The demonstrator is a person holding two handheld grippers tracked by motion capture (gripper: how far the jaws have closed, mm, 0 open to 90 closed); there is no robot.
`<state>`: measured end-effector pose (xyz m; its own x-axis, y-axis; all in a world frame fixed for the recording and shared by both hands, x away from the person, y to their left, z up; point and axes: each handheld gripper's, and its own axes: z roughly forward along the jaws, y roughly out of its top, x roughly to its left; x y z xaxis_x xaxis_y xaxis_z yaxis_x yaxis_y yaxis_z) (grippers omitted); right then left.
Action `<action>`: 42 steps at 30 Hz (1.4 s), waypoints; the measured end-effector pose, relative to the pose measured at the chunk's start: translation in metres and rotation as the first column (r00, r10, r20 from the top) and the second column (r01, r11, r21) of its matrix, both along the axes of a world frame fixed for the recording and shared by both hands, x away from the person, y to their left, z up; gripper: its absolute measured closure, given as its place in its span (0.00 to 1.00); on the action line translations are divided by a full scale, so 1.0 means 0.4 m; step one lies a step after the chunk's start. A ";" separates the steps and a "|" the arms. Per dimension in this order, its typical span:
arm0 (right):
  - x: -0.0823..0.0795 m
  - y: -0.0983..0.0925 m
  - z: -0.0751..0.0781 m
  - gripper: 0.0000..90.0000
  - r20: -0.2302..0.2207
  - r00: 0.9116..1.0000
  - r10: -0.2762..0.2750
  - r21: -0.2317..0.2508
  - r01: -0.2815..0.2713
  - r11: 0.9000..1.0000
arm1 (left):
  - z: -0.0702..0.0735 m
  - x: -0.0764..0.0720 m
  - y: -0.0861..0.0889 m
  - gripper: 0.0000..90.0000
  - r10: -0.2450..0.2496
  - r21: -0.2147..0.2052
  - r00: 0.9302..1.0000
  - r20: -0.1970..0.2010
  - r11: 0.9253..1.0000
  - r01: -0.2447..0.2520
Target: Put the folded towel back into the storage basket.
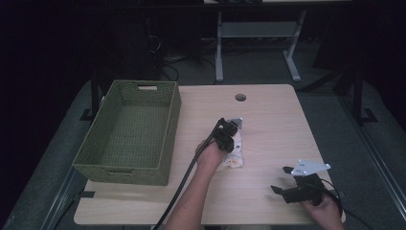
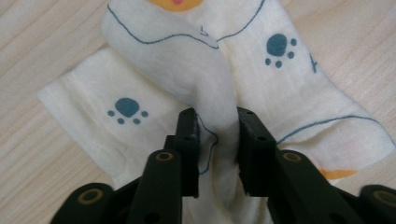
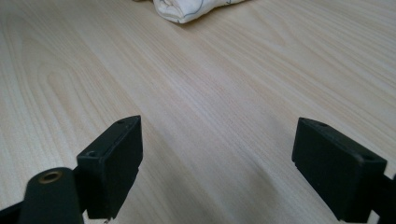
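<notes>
A cream cloth (image 2: 154, 88) printed with blue paw marks and blue outlines lies crumpled on the light wooden table (image 1: 273, 124), near its middle (image 1: 236, 157). My left gripper (image 2: 217, 121) points down at it, and the two black jaws pinch a raised fold of the fabric between them. In the high view the left gripper (image 1: 226, 135) sits right over the cloth. My right gripper (image 1: 281, 179) rests low near the table's front right, jaws wide apart (image 3: 217, 154) with bare wood between them. An edge of the cloth (image 3: 187, 9) lies far ahead of it.
A green woven basket (image 1: 127, 167) with nothing in it stands on the left part of the table, close to the left hand. A round cable hole (image 1: 241, 97) is at the far edge. Desk legs and cables stand beyond the table.
</notes>
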<state>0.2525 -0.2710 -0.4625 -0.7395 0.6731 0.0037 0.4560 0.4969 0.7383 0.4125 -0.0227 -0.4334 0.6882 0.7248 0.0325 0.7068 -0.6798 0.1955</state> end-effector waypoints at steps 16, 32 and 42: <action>0.002 -0.005 0.000 0.18 0.000 1.000 -0.007 -0.002 0.007 1.000 | 0.008 -0.003 0.029 0.89 -0.050 0.026 0.999 -0.005 0.998 0.050; 0.002 -0.002 0.002 0.18 0.006 1.000 -0.011 -0.003 0.011 1.000 | 0.131 -0.033 0.061 0.90 -0.072 0.031 0.997 0.036 0.997 0.071; 0.002 0.002 0.002 0.18 -0.004 1.000 -0.013 0.003 0.013 1.000 | 0.217 -0.052 0.089 0.90 -0.077 0.025 0.996 0.049 0.997 0.076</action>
<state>0.2532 -0.2701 -0.4616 -0.7306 0.6827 0.0085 0.4653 0.4887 0.7380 0.3918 0.0129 -0.3468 0.7386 0.6689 0.0838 0.6425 -0.7362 0.2128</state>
